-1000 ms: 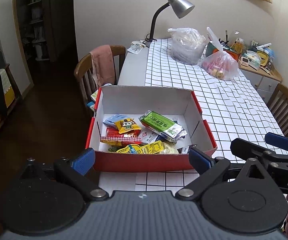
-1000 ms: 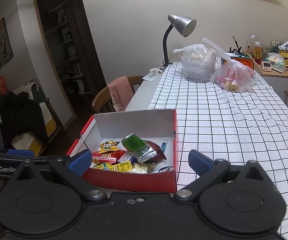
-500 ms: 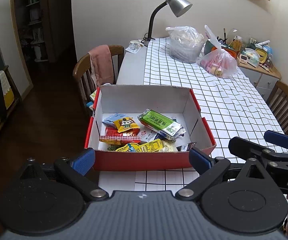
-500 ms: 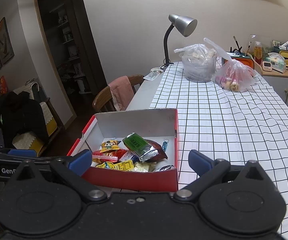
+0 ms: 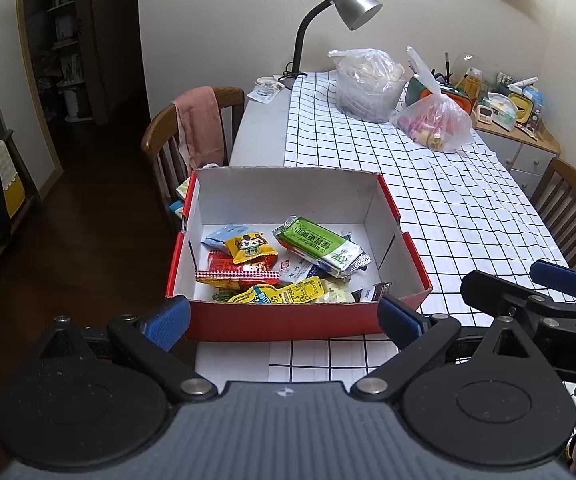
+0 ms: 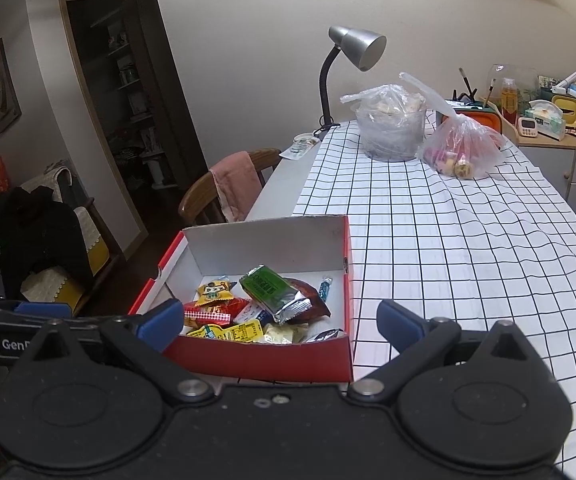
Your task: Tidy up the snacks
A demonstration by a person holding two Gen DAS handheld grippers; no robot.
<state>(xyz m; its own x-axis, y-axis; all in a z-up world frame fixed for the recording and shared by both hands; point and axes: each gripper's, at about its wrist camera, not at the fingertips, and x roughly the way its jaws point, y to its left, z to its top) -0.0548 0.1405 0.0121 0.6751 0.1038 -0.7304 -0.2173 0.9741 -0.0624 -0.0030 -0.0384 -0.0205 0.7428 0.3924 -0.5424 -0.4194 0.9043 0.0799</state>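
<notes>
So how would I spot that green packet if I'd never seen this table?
Find the red box with white inside walls at the near end of the checked tablecloth. Among the snacks piled in it, the green packet lies on top toward the right, slanting. It is the only long, bright green wrapper, with silver crimped ends; its neighbours are yellow, red or pale blue.

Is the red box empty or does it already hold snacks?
It holds snacks. The open-topped red box has several wrapped packets on its floor, with a green packet lying on top; most of the white inner walls remain bare.
</notes>
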